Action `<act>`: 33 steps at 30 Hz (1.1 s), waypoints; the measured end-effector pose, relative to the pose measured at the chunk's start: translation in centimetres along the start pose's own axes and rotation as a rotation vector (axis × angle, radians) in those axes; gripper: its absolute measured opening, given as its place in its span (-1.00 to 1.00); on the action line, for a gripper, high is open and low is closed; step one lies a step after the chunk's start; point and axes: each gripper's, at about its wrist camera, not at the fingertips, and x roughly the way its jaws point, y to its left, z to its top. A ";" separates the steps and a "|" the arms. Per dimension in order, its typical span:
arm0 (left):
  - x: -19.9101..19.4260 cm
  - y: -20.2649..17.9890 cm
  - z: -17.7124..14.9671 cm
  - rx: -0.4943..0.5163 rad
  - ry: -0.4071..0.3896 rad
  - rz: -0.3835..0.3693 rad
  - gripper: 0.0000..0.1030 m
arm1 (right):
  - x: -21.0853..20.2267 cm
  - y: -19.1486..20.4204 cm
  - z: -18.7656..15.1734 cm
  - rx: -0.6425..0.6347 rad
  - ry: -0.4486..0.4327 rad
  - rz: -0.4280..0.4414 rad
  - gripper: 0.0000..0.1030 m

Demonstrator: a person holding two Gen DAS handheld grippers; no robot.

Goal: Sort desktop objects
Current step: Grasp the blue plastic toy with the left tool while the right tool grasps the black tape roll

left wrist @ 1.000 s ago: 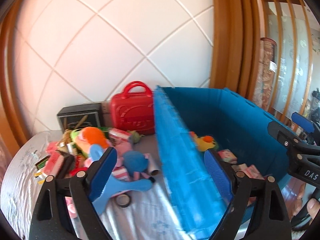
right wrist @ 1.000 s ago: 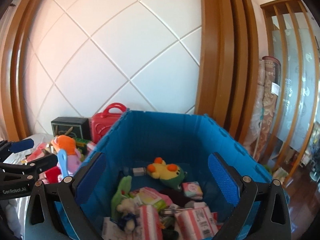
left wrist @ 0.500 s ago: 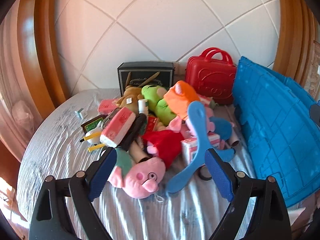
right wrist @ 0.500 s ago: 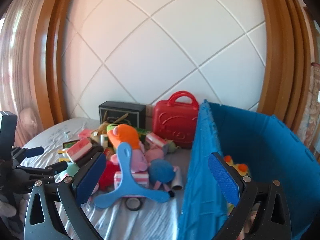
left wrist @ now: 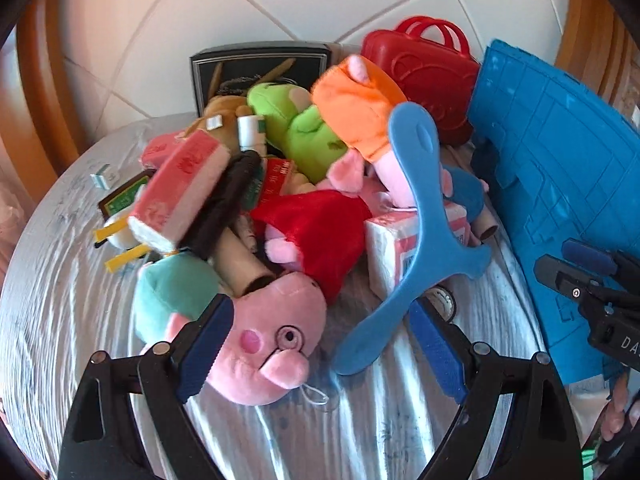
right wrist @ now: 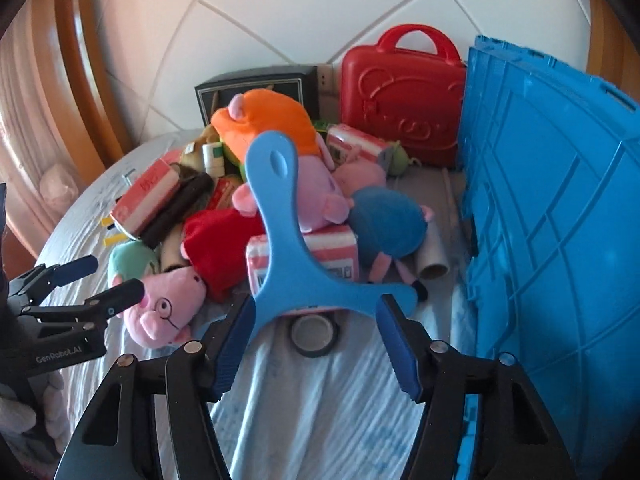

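Right gripper points down at the near edge of the toy pile, its jaws closing; the base of the blue boomerang sits between the pads, but the pads are not yet pressing on it. A tape roll lies on the cloth just below that base. Left gripper has its jaws wide apart, with the pink pig plush just ahead of them and close against the left pad; nothing is gripped.

Both grippers show in each other's view: the left one at the left edge beside the pig, the right one at the right edge in front of the blue crate.

On the table the pile holds an orange plush, a green plush, a red plush and pink-striped tissue packs. Behind it stand a black box and a red case. The crate stands to the right of the pile.
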 end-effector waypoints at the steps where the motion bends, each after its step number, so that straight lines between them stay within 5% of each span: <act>1: 1.0 -1.0 -0.2 0.032 0.009 -0.005 0.75 | 0.4 -0.3 -0.2 0.006 0.013 -0.005 0.24; 8: 7.6 -5.9 -1.6 0.196 0.028 -0.021 0.75 | 4.7 -1.5 -3.4 0.035 0.094 -0.032 0.24; 13: 10.4 -7.8 -2.6 0.302 -0.029 0.023 0.75 | 6.9 -2.6 -6.8 0.102 0.095 -0.067 0.19; 15: 11.4 -8.2 -2.9 0.339 -0.064 0.065 0.36 | 7.7 -3.0 -7.5 0.124 0.079 -0.060 0.19; 16: 11.7 -8.1 -3.0 0.344 -0.066 0.042 -0.11 | 7.9 -3.2 -7.6 0.133 0.069 -0.055 0.19; 17: 11.9 -7.9 -2.8 0.327 -0.063 0.004 -0.20 | 8.2 -3.3 -7.6 0.136 0.059 -0.049 0.19; 23: 9.7 -5.9 -1.7 0.285 -0.191 -0.019 -0.28 | 10.2 -2.3 -7.4 0.091 0.042 0.008 0.21; 33: 10.2 -4.6 -0.5 0.205 -0.171 -0.078 -0.28 | 14.3 0.1 -6.2 0.003 0.102 0.030 0.26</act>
